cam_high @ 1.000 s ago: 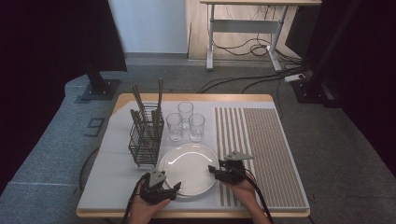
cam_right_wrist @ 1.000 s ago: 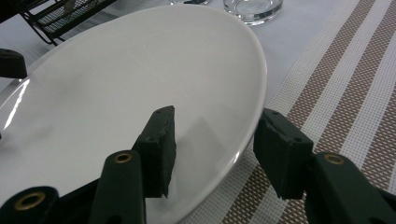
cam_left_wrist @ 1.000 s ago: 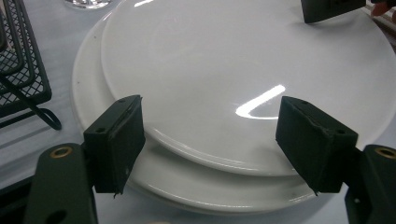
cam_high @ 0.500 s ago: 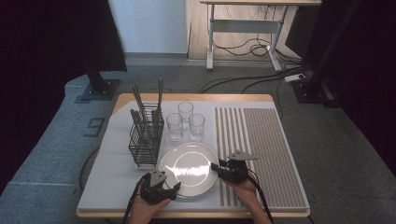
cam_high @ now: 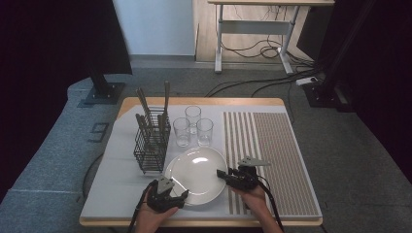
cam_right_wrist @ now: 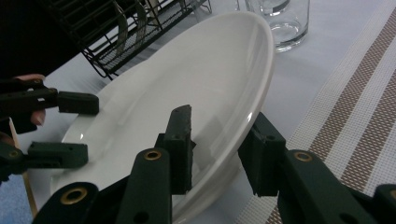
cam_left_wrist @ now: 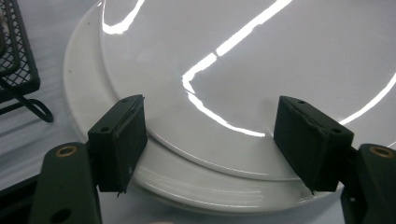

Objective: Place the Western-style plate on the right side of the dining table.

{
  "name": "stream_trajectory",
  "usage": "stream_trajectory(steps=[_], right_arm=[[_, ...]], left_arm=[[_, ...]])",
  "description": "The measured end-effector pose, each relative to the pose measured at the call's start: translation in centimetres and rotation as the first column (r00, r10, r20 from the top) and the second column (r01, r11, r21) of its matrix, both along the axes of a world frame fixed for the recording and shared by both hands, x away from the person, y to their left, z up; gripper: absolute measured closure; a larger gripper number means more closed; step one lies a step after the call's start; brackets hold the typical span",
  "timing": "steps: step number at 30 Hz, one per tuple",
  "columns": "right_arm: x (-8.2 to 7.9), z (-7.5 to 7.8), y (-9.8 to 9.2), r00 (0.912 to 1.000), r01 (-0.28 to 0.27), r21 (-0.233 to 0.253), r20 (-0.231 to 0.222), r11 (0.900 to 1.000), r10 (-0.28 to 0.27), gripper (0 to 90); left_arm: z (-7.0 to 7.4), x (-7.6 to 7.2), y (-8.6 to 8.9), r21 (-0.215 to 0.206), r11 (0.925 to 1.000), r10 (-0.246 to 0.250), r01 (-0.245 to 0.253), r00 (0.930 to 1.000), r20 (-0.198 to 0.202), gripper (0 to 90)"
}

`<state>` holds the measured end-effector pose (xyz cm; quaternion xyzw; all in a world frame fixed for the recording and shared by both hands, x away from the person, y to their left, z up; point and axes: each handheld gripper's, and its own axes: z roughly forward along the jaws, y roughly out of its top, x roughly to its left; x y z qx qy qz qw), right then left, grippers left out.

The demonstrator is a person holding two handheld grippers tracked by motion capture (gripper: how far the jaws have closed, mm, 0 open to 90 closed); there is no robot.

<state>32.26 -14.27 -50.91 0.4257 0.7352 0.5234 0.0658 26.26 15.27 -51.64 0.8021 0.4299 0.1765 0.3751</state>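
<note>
Plate (cam_high: 197, 172) on desk (cam_high: 116, 194), front centre, just right of wire cutlery basket (cam_high: 151, 141); three glasses (cam_high: 193, 126) behind it, striped mat (cam_high: 277, 160) to its right. Left gripper (cam_high: 167, 194) at plate's near-left edge, right gripper (cam_high: 228, 175) at its right edge.

Left gripper view: two stacked plates, upper plate (cam_left_wrist: 261, 70) offset on lower plate (cam_left_wrist: 88, 102); jaws spread wide, near rim between them, no contact.

Right gripper view: upper plate (cam_right_wrist: 205, 79) tilted up, rim between right gripper (cam_right_wrist: 219, 140) jaws, pinched. Left gripper (cam_right_wrist: 70, 126) spread at far edge.
</note>
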Motion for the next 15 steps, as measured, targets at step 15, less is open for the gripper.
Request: stream_trajectory(steps=[15], right_arm=[[0.0,0.1,-0.44,0.9996,0.015,0.009,0.022,1.0,-0.015,68.4]], left_arm=[[-0.2,0.26,0.07,-0.057,0.9984,-0.005,0.003,0.9995,-0.03,24.7]])
